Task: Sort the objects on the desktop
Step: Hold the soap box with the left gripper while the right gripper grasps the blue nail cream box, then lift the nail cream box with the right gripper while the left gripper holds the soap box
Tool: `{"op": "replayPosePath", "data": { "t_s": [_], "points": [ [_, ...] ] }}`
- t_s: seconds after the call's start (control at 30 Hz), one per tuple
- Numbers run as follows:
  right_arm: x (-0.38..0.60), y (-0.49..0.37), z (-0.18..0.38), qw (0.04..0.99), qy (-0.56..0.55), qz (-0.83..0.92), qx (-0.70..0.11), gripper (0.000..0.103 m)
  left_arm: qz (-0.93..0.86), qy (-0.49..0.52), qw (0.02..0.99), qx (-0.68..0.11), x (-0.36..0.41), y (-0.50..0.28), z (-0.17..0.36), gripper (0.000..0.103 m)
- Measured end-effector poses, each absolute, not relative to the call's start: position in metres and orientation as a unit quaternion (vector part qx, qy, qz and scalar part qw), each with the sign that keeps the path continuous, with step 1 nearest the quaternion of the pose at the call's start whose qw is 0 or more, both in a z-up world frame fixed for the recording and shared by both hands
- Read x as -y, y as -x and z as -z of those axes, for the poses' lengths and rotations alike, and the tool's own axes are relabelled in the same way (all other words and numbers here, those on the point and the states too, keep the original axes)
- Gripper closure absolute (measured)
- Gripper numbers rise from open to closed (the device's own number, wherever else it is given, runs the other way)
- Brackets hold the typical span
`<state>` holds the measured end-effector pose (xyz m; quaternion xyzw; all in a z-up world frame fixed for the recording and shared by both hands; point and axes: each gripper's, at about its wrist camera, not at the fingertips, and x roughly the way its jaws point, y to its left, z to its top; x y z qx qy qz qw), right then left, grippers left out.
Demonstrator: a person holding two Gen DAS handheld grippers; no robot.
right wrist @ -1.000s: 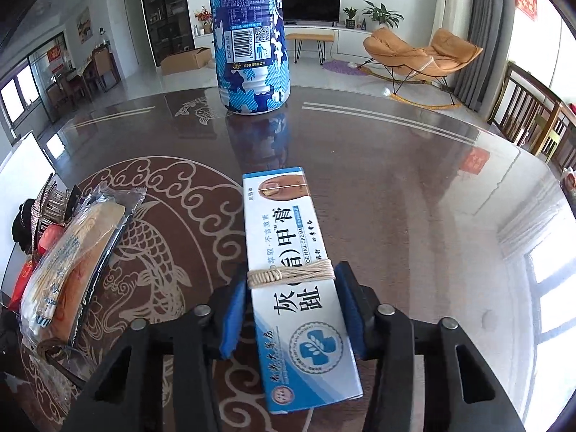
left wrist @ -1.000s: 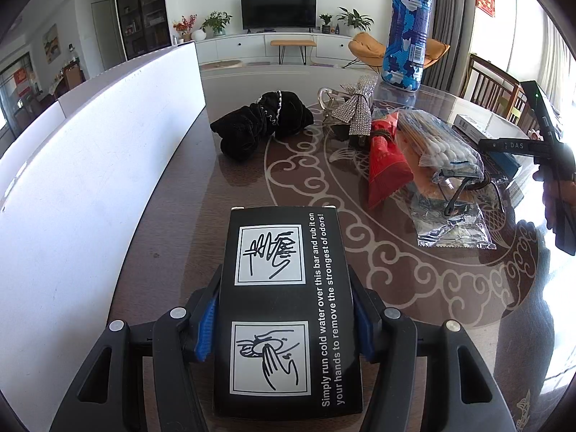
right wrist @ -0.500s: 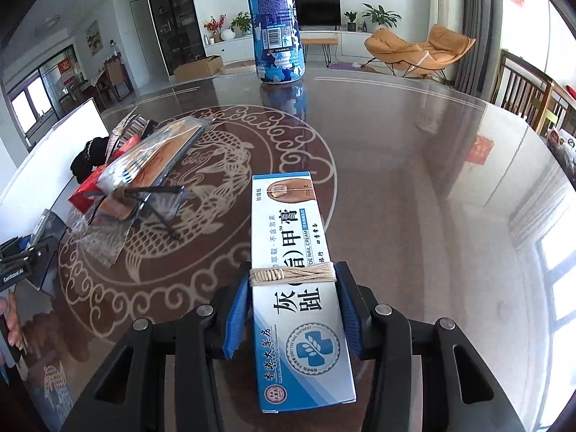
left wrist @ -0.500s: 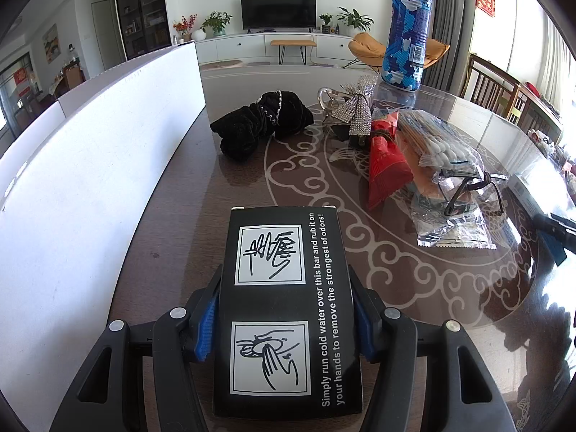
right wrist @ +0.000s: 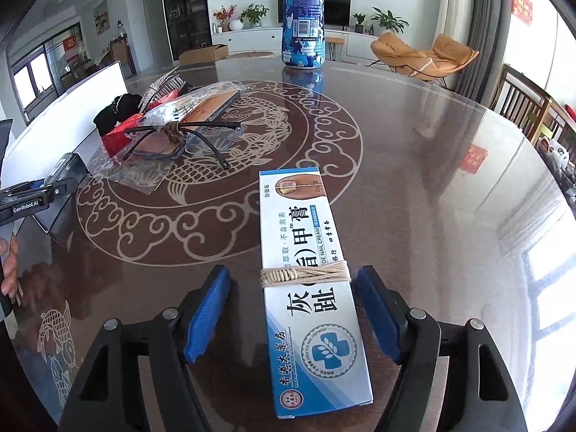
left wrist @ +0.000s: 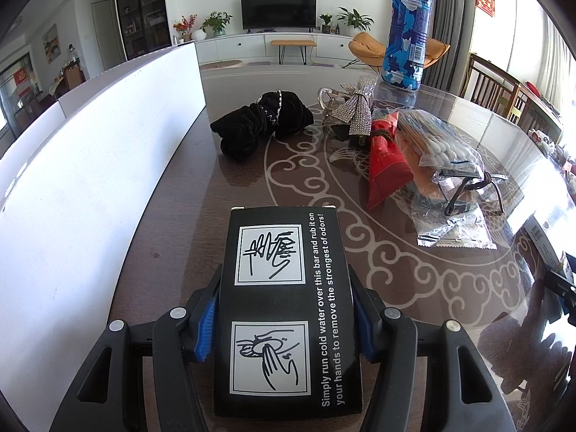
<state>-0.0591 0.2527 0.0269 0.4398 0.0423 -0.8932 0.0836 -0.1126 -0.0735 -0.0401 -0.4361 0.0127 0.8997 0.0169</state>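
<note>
Nail-cream box (right wrist: pixel 312 288), white and blue, bound with twine: flat on the glass table (right wrist: pixel 432 165), between the opening blue pads of the right gripper (right wrist: pixel 293 315), neither pad touching it. Black box (left wrist: pixel 286 309), printed with hand-washing pictures: clamped in the left gripper (left wrist: pixel 284 316). Beyond: glasses (right wrist: pixel 180 136) atop plastic packets (left wrist: pixel 446 165); black cloth bundle (left wrist: pixel 261 122); blue camouflage-patterned bottle (right wrist: pixel 303 18), upright, farthest.

Both views bright, daylit. Light enters from windows (right wrist: pixel 547 277) on the right, overexposed to white. Strong glare and reflections across the glossy table (right wrist: pixel 450 180); window patches mirrored on it. Soft shadows under objects. Heavy fisheye bending at edges, black vignette in corners. Focus sharp throughout, no motion blur.
</note>
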Motion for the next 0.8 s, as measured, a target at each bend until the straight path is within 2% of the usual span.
{"op": "replayPosePath", "data": {
  "t_s": [0.1, 0.13, 0.17, 0.2, 0.4, 0.47, 0.8],
  "points": [
    [-0.2548, 0.0613, -0.0262, 0.077, -0.443, 0.892, -0.041, 0.022, -0.9, 0.436, 0.018, -0.012, 0.0736, 0.1124, 0.04, 0.043],
    [-0.2553, 0.0614, -0.0261, 0.075, -0.444, 0.892, -0.041, 0.021, -0.899, 0.437, 0.018, -0.012, 0.0726, 0.1133, 0.041, 0.035],
    [-0.2552, 0.0616, -0.026, 0.074, -0.444, 0.892, -0.041, 0.02, -0.897, 0.441, 0.016, -0.014, 0.0719, 0.1148, 0.0427, 0.023],
    [-0.2553, 0.0616, -0.0257, 0.074, -0.444, 0.892, -0.042, 0.019, -0.896, 0.444, 0.015, -0.013, 0.0725, 0.1157, 0.0436, 0.021],
    [-0.2563, 0.0624, -0.0252, 0.073, -0.447, 0.891, -0.041, 0.014, -0.895, 0.445, 0.016, -0.012, 0.0751, 0.1164, 0.0452, 0.019],
    [-0.2561, 0.0625, -0.0246, 0.074, -0.448, 0.89, -0.042, 0.012, -0.894, 0.447, 0.014, -0.012, 0.0754, 0.117, 0.0455, 0.013],
    [-0.2561, 0.0624, -0.0241, 0.072, -0.449, 0.89, -0.041, 0.01, -0.893, 0.449, 0.012, -0.011, 0.077, 0.1164, 0.0454, 0.011]
  ]
}}
